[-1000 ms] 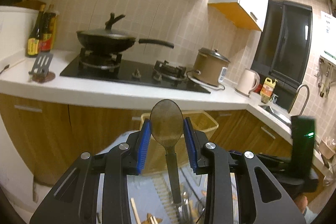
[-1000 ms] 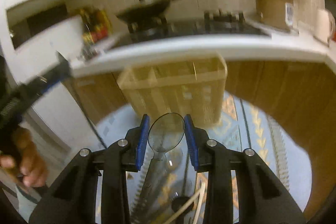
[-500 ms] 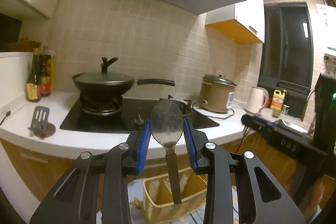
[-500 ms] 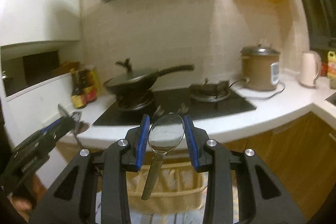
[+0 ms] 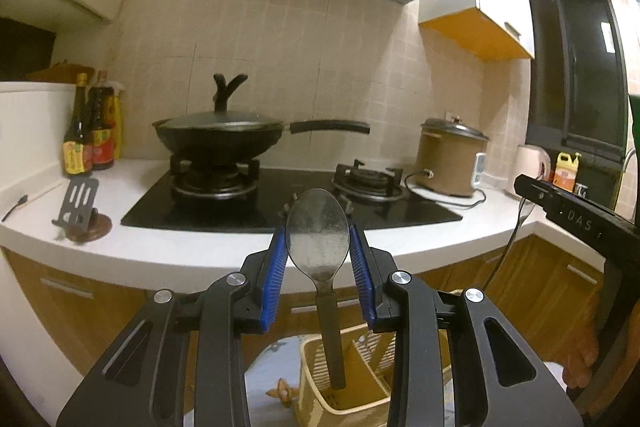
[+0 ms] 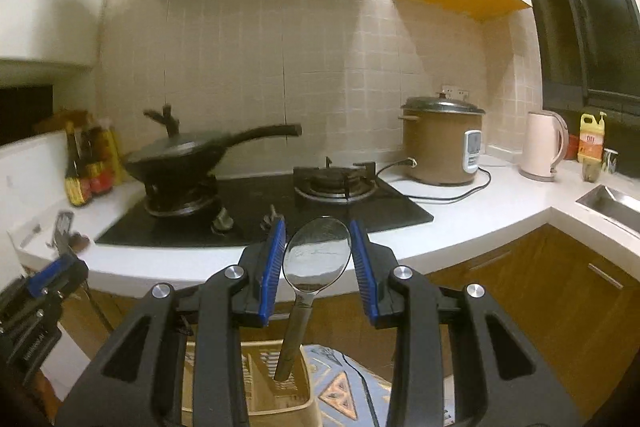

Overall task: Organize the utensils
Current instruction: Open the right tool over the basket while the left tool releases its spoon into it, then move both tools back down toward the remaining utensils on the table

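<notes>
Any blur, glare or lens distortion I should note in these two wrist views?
Left wrist view: sharp, strong fisheye bending of the counter edge, dark vignetted corners, window black. Right wrist view: slight motion blur on the wok and bottles; rice cooker crisp.

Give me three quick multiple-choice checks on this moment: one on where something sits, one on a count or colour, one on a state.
1. Where is the wok?
A. on the left burner
B. in the sink
C. on the floor

2. What colour are the gripper pads?
A. red
B. blue
C. white

3. What is the left gripper doing?
A. open and empty
B. shut on a fork
C. shut on a spoon's bowl

Answers: 1 A, the wok rests on the stove's left burner beside the sauce bottles. 2 B, both pads are blue. 3 C, the pads press the spoon bowl, handle hanging over the utensil basket.
</notes>
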### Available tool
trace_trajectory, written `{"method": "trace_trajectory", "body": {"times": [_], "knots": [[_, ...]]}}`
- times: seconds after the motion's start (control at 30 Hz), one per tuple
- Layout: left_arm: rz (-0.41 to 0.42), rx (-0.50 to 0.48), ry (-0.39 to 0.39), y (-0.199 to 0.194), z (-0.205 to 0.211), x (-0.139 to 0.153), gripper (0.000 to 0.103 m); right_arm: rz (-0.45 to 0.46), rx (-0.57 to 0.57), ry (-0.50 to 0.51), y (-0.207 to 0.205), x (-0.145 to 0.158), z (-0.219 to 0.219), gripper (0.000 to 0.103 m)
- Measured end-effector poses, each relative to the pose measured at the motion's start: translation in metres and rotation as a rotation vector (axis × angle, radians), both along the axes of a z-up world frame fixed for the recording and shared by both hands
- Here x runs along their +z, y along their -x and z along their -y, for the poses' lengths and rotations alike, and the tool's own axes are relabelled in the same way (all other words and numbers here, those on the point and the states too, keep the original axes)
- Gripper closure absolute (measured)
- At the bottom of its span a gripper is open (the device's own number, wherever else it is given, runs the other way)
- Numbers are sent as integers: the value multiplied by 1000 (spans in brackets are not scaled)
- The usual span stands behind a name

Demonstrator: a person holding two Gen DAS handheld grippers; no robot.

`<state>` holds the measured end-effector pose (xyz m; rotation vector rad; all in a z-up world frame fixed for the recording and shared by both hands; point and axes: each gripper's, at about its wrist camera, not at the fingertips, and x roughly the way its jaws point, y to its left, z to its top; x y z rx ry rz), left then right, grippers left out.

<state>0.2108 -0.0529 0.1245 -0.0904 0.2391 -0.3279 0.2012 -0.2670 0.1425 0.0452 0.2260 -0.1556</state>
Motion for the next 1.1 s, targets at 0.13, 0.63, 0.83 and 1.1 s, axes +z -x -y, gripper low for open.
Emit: {"method": "trace_trajectory", "body": {"times": [0.13, 0.63, 0.83, 1.1], "knots": [[-26, -6, 4, -7, 2, -14, 73, -40, 2, 22, -10, -21, -5, 73], [-141, -84, 40, -8, -5, -42, 70, -217, 103, -94, -18, -58, 7, 72], [-192, -113, 62, 1, -17, -40, 58, -286, 136, -125, 2, -67, 13, 42], [-226, -152, 55, 35, -27, -31, 58, -401, 172, -165, 37, -77, 16, 42]]}}
